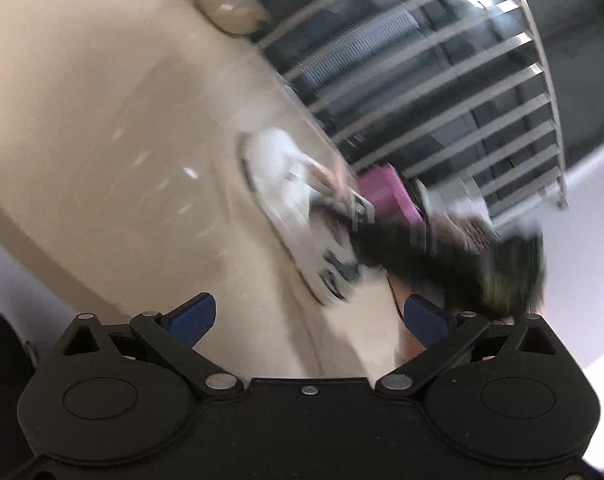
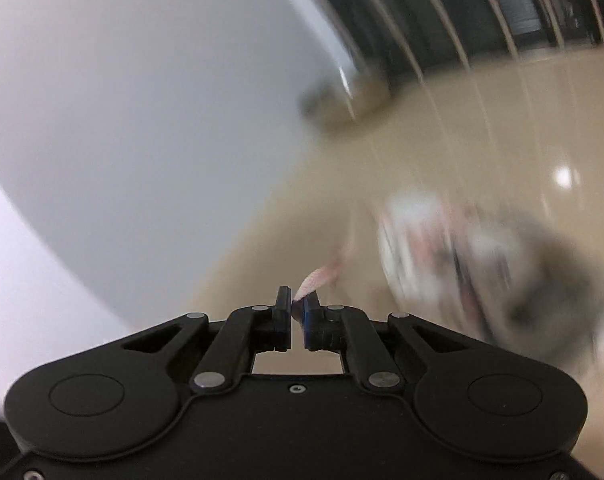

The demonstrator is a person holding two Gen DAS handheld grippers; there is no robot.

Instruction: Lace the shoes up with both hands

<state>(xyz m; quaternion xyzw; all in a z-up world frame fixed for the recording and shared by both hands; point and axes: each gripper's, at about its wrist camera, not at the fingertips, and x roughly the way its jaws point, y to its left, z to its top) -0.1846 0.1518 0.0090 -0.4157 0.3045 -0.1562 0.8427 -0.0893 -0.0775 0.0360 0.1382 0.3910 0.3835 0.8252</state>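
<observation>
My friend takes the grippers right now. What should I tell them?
Left gripper: open, holding nothing, aimed toward the white shoe on the beige floor.
Right gripper: shut on the pink lace, which runs toward the shoe.
Done: one lace end is gripped.
Left: the pictures are blurred, so how far the lacing has got cannot be told. Check the eyelets, then thread and tie.

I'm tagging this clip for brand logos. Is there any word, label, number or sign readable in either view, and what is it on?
None can be read in either view.
White shoe: dark marks on its side, too blurred to tell whether they are letters.
Pink object behind the shoe: no text visible.
Left gripper and right gripper, shut on the pink lace: plain black bodies, no print showing.
</observation>
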